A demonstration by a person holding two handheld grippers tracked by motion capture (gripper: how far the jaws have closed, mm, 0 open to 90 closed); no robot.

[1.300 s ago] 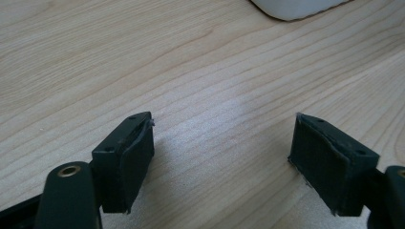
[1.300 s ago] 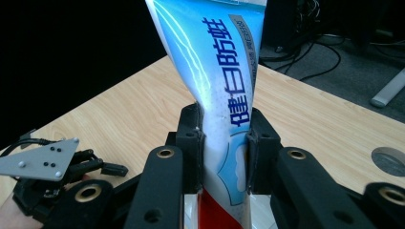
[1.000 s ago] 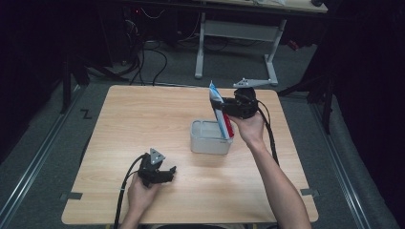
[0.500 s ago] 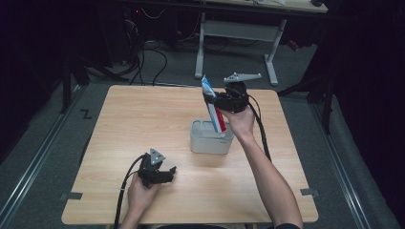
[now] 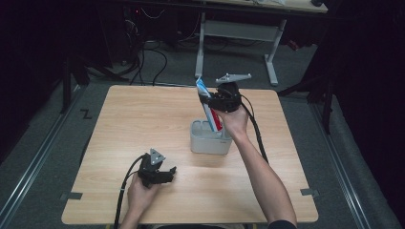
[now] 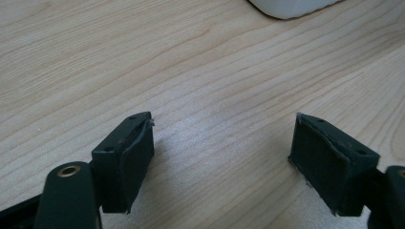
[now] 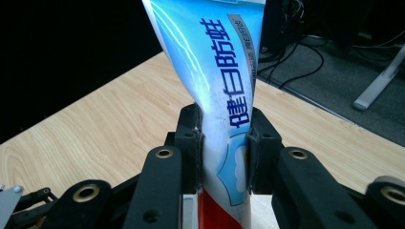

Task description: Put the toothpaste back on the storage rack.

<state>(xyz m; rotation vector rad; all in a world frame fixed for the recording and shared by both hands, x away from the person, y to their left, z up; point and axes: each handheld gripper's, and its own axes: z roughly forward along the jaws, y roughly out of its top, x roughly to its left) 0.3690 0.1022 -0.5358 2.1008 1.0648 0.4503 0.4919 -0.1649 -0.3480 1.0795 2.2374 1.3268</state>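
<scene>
Tube (image 7: 224,95) clamped in right gripper (image 7: 224,143), jaws squeezing both flat sides, red cap end down, crimped end up. High view: tube (image 5: 208,106) stands tilted, lower end just inside white bin (image 5: 210,143), directly below right gripper (image 5: 224,98).

Near side first: left gripper (image 5: 155,172) rests low on table (image 5: 143,119) close to the person's edge, jaws spread apart, nothing between them. Left gripper view confirms it: left gripper (image 6: 222,162) open over bare wood, bin corner (image 6: 291,7) ahead of the jaws, well apart from them.

Farther out: right hand (image 5: 234,121) holds its gripper above the bin's far side. Versus a second ago, the right gripper has swung inward toward table centre and risen a little; tube has gone from leaning at the bin's right end to a steeper pose over the bin's middle. Bin itself has not shifted. Left gripper unchanged.

Judgement: tube is either being lifted out of or lowered into the bin; direction is not certain from this, though the small rise suggests it is coming out. Grip looks firm, mid-tube. Risk: cap end catching the bin rim and dragging the light bin, since the left gripper is not bracing it.

Beyond table: desk legs (image 5: 272,52) and cables (image 5: 157,52) on dark floor.
</scene>
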